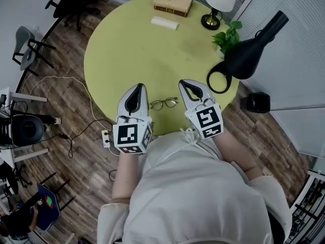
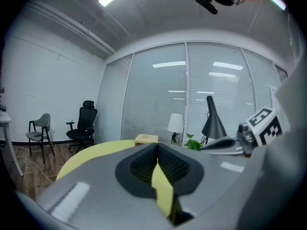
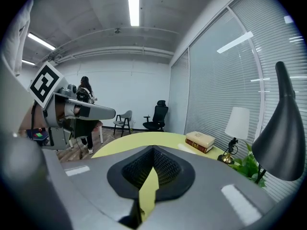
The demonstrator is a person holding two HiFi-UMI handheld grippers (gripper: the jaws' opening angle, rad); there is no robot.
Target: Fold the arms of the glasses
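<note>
Glasses (image 1: 163, 103) lie at the near edge of a round yellow-green table (image 1: 117, 44), just in front of the person seated there, in the gap between two hand-held grippers. The frame is too small in the head view to tell how its arms are set. The left gripper (image 1: 138, 85) sits just beside the glasses on one side and the right gripper (image 1: 184, 82) on the other. Both are clenched, jaw tips pressed together with nothing between them, and neither holds the glasses. Each gripper's own view shows the same: tips of the left gripper (image 2: 157, 145) and the right gripper (image 3: 153, 148) meet, with only the tabletop showing through the slit behind them. At the table's far edge rest a stack of books (image 1: 173, 2) and a small white box (image 1: 165, 23). Along the right edge stand a white-shaded lamp (image 1: 218, 4), a green plant (image 1: 227, 37) and a black desk lamp (image 1: 249, 55).
</note>
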